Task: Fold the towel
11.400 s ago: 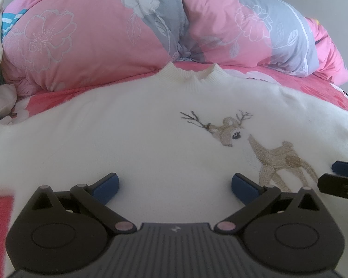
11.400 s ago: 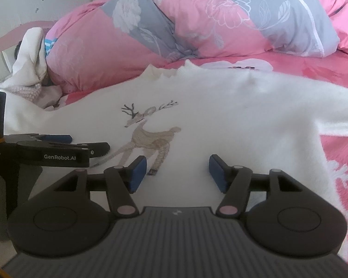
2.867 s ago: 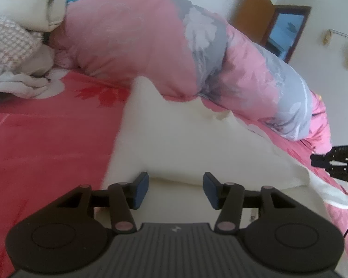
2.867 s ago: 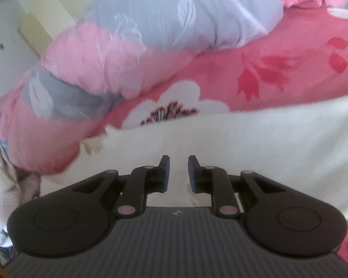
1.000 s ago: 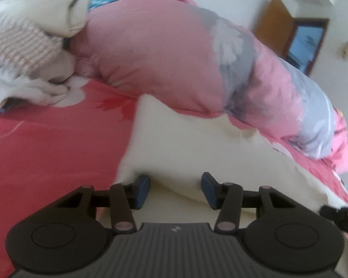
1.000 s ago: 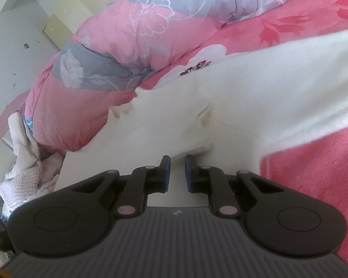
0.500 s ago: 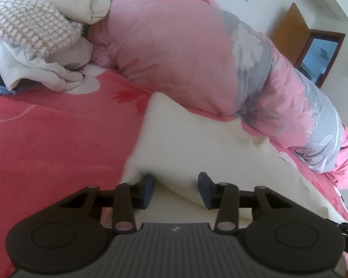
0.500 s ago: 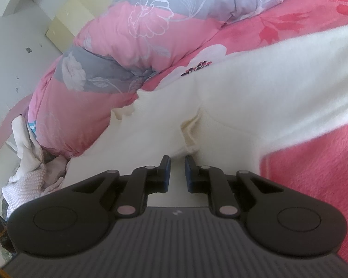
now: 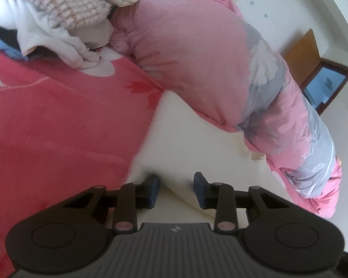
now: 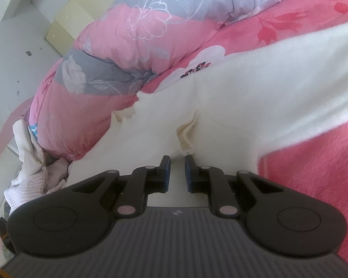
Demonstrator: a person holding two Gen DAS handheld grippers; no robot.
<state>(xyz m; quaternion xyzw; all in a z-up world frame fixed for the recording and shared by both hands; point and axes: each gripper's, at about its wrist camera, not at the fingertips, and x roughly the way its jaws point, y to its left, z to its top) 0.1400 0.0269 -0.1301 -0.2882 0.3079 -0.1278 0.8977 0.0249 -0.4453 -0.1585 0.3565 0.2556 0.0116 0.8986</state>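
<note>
A white knitted sweater (image 9: pixel 192 139) lies on the pink bed sheet (image 9: pixel 58 127); it is the cloth being folded. In the left wrist view my left gripper (image 9: pixel 176 188) sits at the sweater's near left edge. Its jaws are closing with a thick fold of the white cloth between them, and the left pad (image 9: pixel 152 190) is partly tucked under the edge. In the right wrist view my right gripper (image 10: pixel 177 171) is shut on a pinch of the sweater (image 10: pixel 255 106), and a wrinkle rises just ahead of its tips. The ribbed collar (image 10: pixel 125 113) lies to the left of it.
A rolled pink and grey flowered quilt (image 9: pixel 197 58) runs along the far side of the bed, touching the sweater (image 10: pixel 139 34). A pile of white and checked clothes (image 9: pixel 46 11) lies at the far left. A wooden door (image 9: pixel 313 74) stands beyond.
The left gripper's jaws have narrowed around the fold of white cloth, and its view has rolled and shifted a little. The right gripper has kept its pinch and stayed still.
</note>
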